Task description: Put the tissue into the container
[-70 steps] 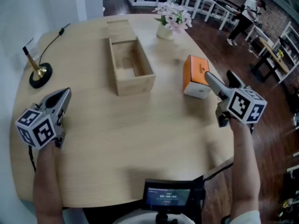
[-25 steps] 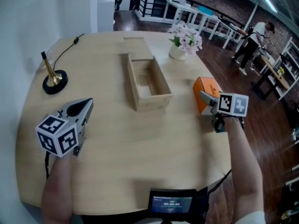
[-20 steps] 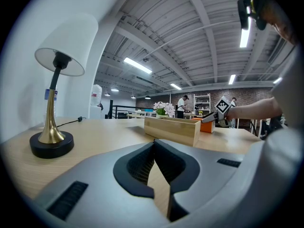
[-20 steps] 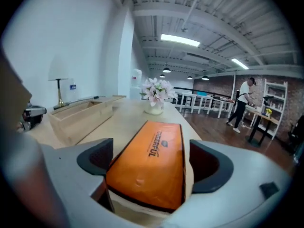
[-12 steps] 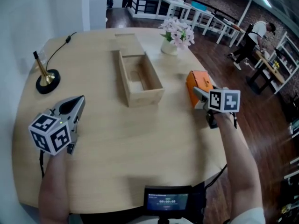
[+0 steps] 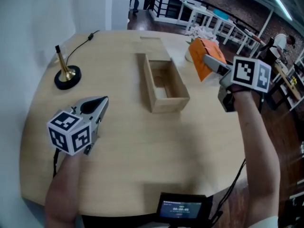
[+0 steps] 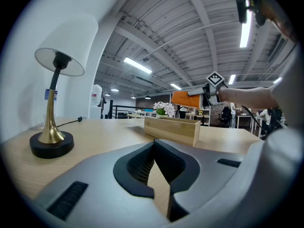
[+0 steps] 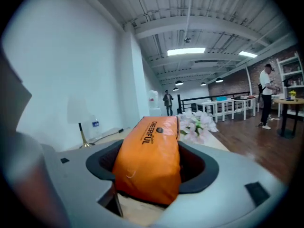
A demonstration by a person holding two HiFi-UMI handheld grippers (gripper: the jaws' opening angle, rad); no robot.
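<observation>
Over a pale round table (image 6: 142, 151): open wooden container (image 6: 164, 87) at the far middle, long axis running near to far, interior bare as far as visible from the head view. Just right of its far end, right gripper (image 6: 212, 61) raised above the tabletop, jaws closing with the orange tissue pack (image 6: 197, 49) between them. Pack clamped across its width, tilted, lifted clear of the table, not yet over the opening. Left gripper (image 6: 102, 101) low at near left, well apart from the container, fingers together at the tips, nothing between them. Judged progress: pick-up done, carry under way. Left to do: bring the pack over the opening, lower it in, release. Smaller items: lamp (image 6: 65, 75) with brass stem and dark base at far left, cord trailing farther off; white flowers (image 8: 197, 125) beyond the pack. From the head view only: the layout, meaning pack beside container with a gap between; pad contact hidden there behind the pack. From the right gripper view only: both pads pressed into the pack's sides, lettering along its top, no container in sight. From the left gripper view only: that gripper's closed tips, plus, at table level, the container's side wall and the pack held higher than its rim.
</observation>
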